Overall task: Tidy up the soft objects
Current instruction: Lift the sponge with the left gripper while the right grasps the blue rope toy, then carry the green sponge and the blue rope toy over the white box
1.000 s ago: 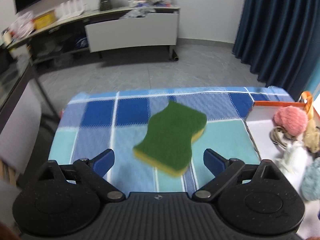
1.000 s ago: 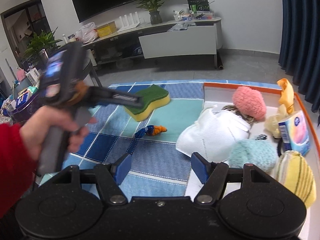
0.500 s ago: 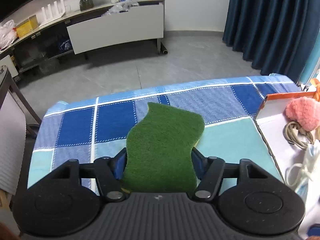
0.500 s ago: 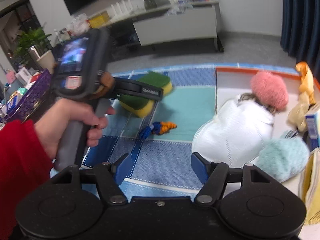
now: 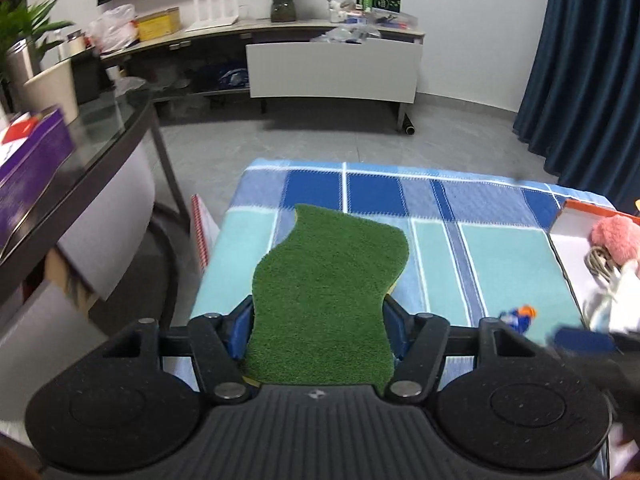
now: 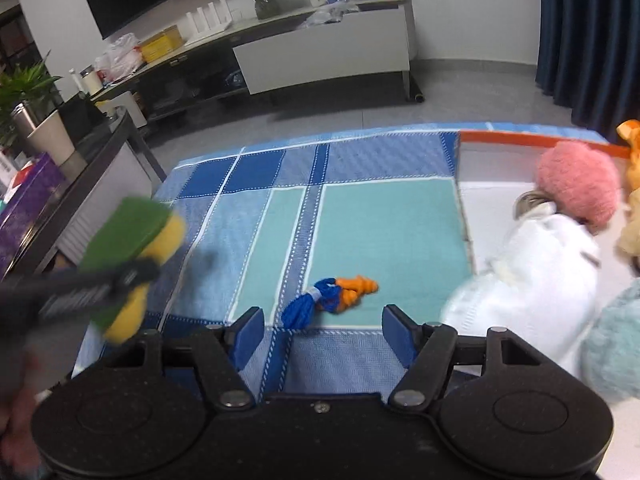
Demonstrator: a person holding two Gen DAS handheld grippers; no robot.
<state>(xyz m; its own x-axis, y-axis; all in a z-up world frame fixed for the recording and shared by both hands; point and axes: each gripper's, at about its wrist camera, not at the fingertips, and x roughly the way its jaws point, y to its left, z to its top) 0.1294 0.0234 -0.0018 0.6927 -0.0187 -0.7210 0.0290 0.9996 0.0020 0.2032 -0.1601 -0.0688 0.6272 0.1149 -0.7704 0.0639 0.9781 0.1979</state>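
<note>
The green-topped, yellow-bodied sponge [image 5: 324, 300] sits clamped in the left gripper [image 5: 318, 332], whose blue jaws press in on both of its narrow sides; in the left wrist view it fills the lower centre of the frame, green face up, and stretches away over the blue and teal checked cloth [image 5: 472, 240] that covers the table. Seen from the right wrist view, the same sponge [image 6: 132, 248] appears blurred at the left edge of the frame, raised off the cloth [image 6: 360, 216], with the dark bar of the left gripper [image 6: 100, 284] crossing it and a sliver of the person's hand [image 6: 16, 408] low in the left corner. The right gripper [image 6: 323, 332] hangs at the bottom centre of its own view with its jaws standing apart and nothing between them. Just beyond those jaws lies a small bundle of blue and orange yarn [image 6: 328, 296], flat on a teal square; in the left wrist view the same bundle [image 5: 518, 316] shows at the lower right. Further right the white tray with an orange rim [image 6: 520, 140] sits on the cloth, its left edge close to the teal square. Inside it a fluffy pink ball [image 6: 576, 188] rests near the far rim, a white cloth piece [image 6: 536, 272] lies in front of it, and a pale blue fluffy item [image 6: 616, 340] fills the lower right corner. Behind the table stand a long low cabinet [image 6: 320, 52] and dark blue curtains [image 5: 588, 64].
</note>
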